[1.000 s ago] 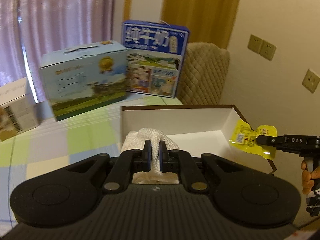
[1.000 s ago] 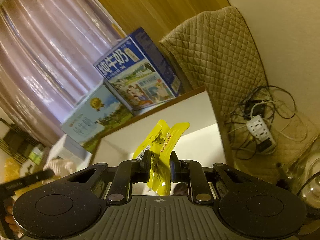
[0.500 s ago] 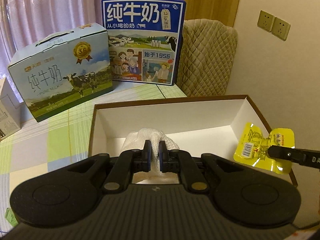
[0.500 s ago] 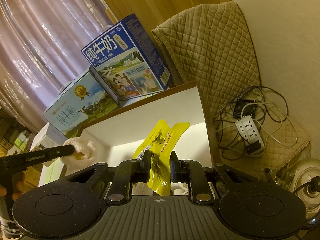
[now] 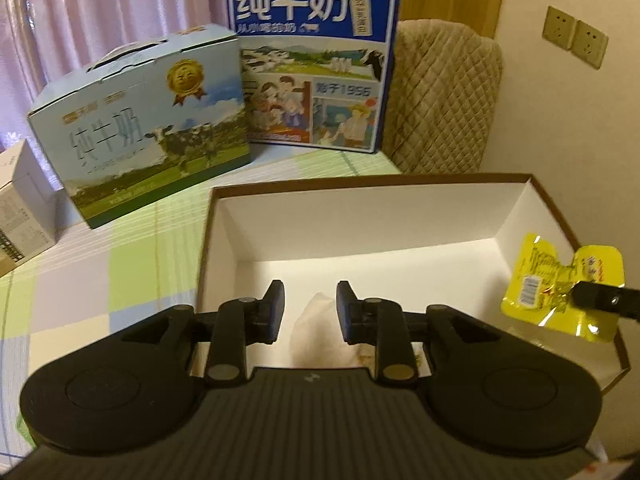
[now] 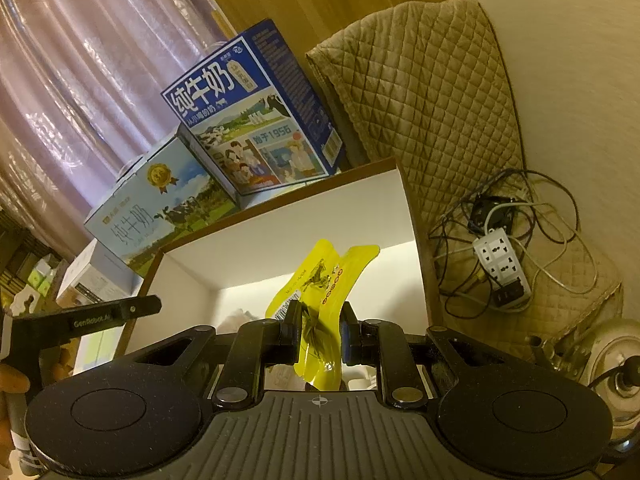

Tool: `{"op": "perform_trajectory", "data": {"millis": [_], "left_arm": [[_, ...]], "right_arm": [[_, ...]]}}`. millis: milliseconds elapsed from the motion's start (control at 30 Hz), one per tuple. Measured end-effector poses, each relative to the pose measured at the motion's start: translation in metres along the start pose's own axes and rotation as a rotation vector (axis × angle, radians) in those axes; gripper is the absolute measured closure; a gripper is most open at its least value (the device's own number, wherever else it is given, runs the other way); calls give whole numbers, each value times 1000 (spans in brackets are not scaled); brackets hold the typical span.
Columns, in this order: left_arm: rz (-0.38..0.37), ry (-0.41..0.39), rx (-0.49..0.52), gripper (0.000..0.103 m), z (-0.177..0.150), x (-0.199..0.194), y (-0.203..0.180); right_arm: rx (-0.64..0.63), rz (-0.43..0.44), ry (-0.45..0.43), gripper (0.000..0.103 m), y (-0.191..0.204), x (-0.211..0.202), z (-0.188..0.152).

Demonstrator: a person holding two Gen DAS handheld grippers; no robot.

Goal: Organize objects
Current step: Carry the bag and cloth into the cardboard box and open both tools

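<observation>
- Left wrist view: the left claw (image 5: pixel 310 306) hangs over the near wall of the open white box (image 5: pixel 360 208), its fingers spread apart and gripping nothing.
- A white cloth bundle (image 5: pixel 320 328) lies on the box floor between and below the fingers; the rest of the floor towards the far wall is bare.
- The box sits on the checked tabletop (image 5: pixel 120 264); two milk cartons (image 5: pixel 148 128) stand beyond its far rim, apart from it.
- At the right edge, the right claw (image 5: pixel 576 292) pinches a yellow packet (image 5: pixel 556 288) over the box's right rim.
- Right wrist view: the right claw (image 6: pixel 320 332) is clamped on the yellow packet (image 6: pixel 320 300), which sticks up and forward above the box (image 6: pixel 300 232).
- The left claw's finger (image 6: pixel 108 314) reaches in from the left, over the box's left wall.
- A quilted chair (image 6: pixel 432 92) and a power strip (image 6: pixel 500 268) lie just past the right wall.
</observation>
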State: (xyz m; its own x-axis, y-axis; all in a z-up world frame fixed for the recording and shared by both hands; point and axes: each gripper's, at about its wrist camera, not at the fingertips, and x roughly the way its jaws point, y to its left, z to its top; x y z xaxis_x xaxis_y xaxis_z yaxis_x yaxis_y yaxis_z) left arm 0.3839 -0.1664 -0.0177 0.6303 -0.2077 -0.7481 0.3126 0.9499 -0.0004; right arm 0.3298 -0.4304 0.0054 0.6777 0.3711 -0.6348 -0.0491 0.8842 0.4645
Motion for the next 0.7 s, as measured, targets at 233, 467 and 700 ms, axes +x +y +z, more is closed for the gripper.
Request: {"op": "perform_trajectory", "data": {"millis": [233,467,700], "left_arm": [[5,7,17,72,-5,-8,8],[-4,13,15,66,-8,-13,12],[-24,28,21,51,-15,-19,18]], "right_arm": [[22,1,18,88,6,10,0],[104,44,-15,86,8,21,4],[56,28,-24,50,17,19,7]]}}
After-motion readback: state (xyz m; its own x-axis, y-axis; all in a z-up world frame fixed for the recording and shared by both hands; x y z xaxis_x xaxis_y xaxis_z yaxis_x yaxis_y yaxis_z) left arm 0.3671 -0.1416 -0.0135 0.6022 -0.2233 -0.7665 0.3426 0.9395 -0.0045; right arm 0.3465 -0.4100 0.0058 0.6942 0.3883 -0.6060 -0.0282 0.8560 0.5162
